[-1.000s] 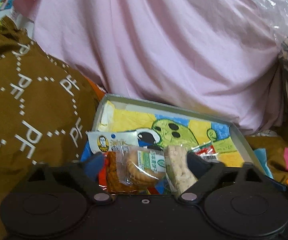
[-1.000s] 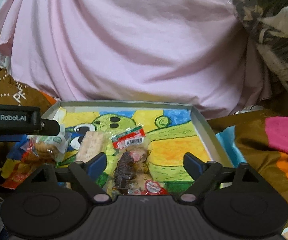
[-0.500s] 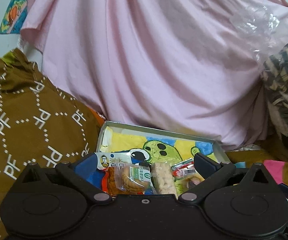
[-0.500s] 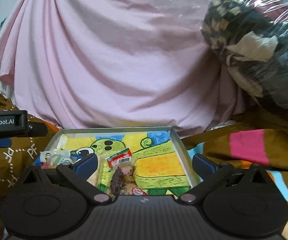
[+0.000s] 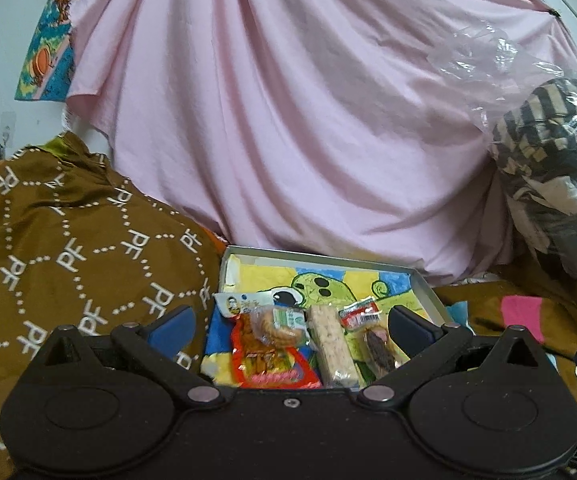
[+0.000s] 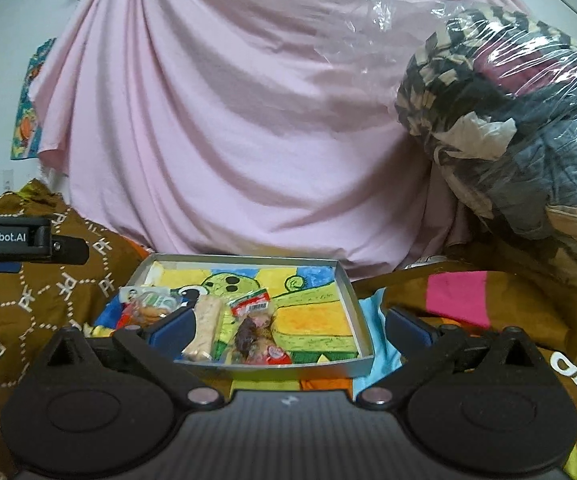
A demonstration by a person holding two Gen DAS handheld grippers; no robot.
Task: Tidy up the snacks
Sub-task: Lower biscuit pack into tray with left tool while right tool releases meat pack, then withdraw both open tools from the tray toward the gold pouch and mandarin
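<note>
A shallow grey tray [image 6: 350, 298] with a green cartoon drawing on its floor lies on the patterned bedding. Several wrapped snacks sit in its left half: a red packet [image 5: 266, 364] with a round biscuit pack [image 5: 278, 322] on top, a pale rice bar [image 5: 330, 344], a dark brown snack [image 5: 378, 346] and a red-labelled packet [image 5: 358, 312]. The rice bar [image 6: 204, 326] and dark snack [image 6: 248, 336] also show in the right wrist view. My left gripper [image 5: 290, 326] and my right gripper [image 6: 286, 324] are both open, empty, and held back from the tray.
A brown monogrammed cloth [image 5: 68, 264] lies left of the tray. Pink sheet [image 6: 228, 140] hangs behind it. A plastic-wrapped bundle of quilts [image 6: 520, 120] is piled at the right. The left gripper's body [image 6: 12, 238] shows at the left edge of the right wrist view.
Both grippers have pulled back and risen from the tray, so the tray looks smaller. Their jaws stand a little wider than a second ago. The snacks stay where they lay.
</note>
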